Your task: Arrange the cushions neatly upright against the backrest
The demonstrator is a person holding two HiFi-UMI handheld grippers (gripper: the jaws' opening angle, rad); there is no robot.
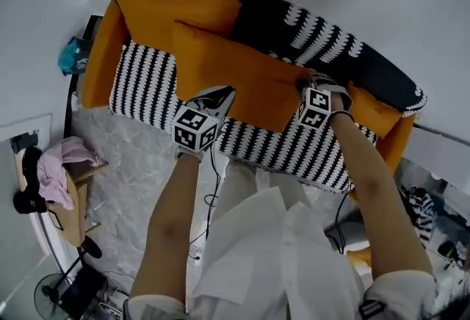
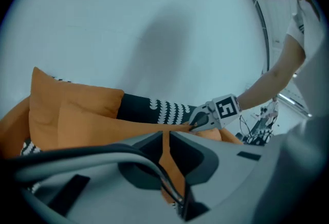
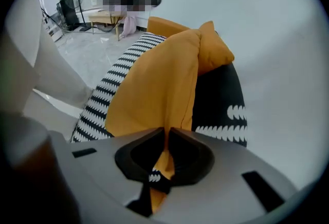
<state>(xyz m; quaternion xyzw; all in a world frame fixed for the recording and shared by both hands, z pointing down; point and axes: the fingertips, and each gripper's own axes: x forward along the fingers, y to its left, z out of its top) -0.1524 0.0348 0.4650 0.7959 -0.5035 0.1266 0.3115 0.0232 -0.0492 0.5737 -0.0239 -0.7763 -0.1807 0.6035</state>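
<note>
A: Since the sofa offers only a soft striped seat to stand things on, where does the risk lie for the person?

B: Mostly in the held cushion. It is over the middle of the seat, close in front of the backrest, though whether it touches cannot be told. The left gripper and the right gripper each clamp tight on only a thin fold of its orange edge. The fabric could slide out, and the cushion would flop flat. If it is set down too far left, it could also topple the rear cushion, which leans upright in the back left corner.

A: And the count?

B: One sofa. Two loose orange cushions for certain. An orange shape at the right end may be a third or part of the armrest, and that cannot be told. Two grippers, both closed on the same cushion.
</note>
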